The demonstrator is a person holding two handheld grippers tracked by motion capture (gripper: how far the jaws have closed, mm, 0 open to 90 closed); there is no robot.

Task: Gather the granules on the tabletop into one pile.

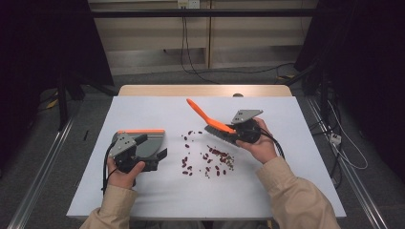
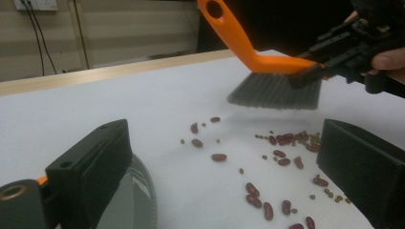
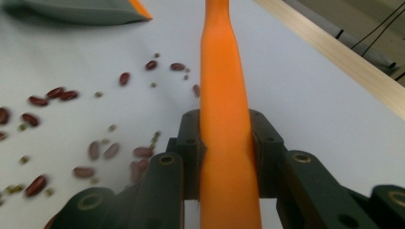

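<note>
Right gripper (image 1: 239, 134) is clamped on the flat orange plastic handle of a small hand brush (image 1: 210, 122); in the right gripper view both black pads (image 3: 191, 143) press the brush handle (image 3: 224, 119) from either side, handle running straight up the frame. In the high view the brush sits right of table centre, handle tip pointing up and left, dark grey bristles (image 1: 217, 131) facing down toward the beans. In the left gripper view the bristles (image 2: 277, 90) hang just above the white table surface (image 2: 143, 95), slightly blurred, with a faint shadow under them, apart from the nearest beans.

Scattered dark red kidney beans mixed with small green beans (image 1: 207, 160) lie loose on the white table (image 1: 157, 191), between the 2 grippers, mostly near the brush side. Same beans (image 2: 282, 162) spread across the left gripper view, and in the right gripper view they (image 3: 62, 95) lie left of the handle.

Left gripper (image 1: 155, 160) holds a grey plastic dustpan with an orange rim (image 1: 145, 138) at the left of the table, resting flat, well apart from the beans. In the left gripper view, the left jaw sits over the pan's edge (image 2: 138, 200), the right jaw stands wide off; cannot tell whether the jaws actually clamp the pan. Dustpan corner (image 3: 86, 12) shows at the top of the right gripper view.
</note>
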